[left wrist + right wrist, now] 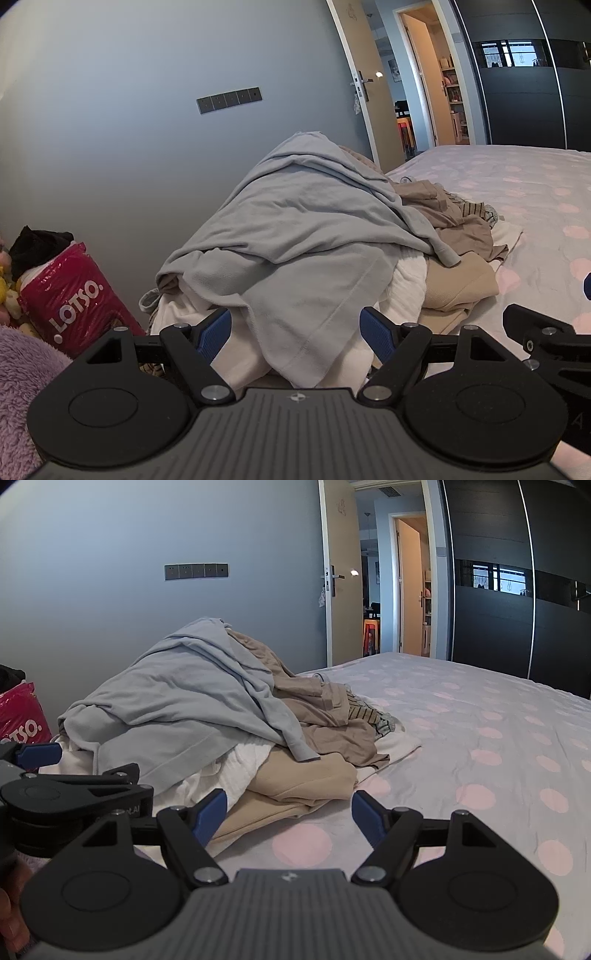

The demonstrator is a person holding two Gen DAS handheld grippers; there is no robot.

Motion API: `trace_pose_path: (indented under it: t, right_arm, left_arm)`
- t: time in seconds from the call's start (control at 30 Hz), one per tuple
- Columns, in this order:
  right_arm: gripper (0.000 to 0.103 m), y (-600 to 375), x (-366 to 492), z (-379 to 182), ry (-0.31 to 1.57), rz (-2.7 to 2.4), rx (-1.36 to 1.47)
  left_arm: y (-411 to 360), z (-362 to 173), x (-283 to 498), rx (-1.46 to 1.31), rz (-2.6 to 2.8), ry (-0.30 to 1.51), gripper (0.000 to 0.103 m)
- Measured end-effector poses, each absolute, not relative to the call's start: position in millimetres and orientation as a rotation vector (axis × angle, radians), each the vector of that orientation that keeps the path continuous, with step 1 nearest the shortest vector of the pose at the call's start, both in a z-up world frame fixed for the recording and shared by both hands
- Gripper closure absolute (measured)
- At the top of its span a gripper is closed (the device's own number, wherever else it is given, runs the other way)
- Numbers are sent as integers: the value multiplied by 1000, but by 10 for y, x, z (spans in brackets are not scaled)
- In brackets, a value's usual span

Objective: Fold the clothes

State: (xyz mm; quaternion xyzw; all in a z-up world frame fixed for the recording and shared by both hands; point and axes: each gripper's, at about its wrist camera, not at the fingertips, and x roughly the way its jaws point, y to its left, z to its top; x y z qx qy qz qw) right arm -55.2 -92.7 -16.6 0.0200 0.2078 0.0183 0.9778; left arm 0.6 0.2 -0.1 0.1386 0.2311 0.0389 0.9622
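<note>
— Bedroom first: what fills it?
— Grey-blue wall (110,554) behind, dark wardrobe (491,602) at the far right, an open door (341,579) between them, and a bed (480,738) under a sheet with pale pink dots.

— And the clothes?
— One unfolded pile of clothes (314,236) on the bed's left side, by the wall. A light blue-grey garment (295,221) drapes over the top; beige pieces (306,775) and white fabric (236,764) lie beneath, and a striped scrap (360,707) pokes out on the far side.

— Anything beside it?
— A red bag (70,291) printed LOTSO, left of the pile against the wall.

— The tools?
— Left gripper (295,332) is spread wide at the blue-grey hem, pinching nothing. Right gripper (288,812) is equally spread and empty, near the beige edge over bare sheet.
</note>
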Motion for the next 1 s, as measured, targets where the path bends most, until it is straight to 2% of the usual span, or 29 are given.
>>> trace_pose_path:
  t: [1.0]
  right_arm:
    - [26,-886,-522,-209,437,48,40]
  left_arm:
    - [18,-25,7,275,74,481,27]
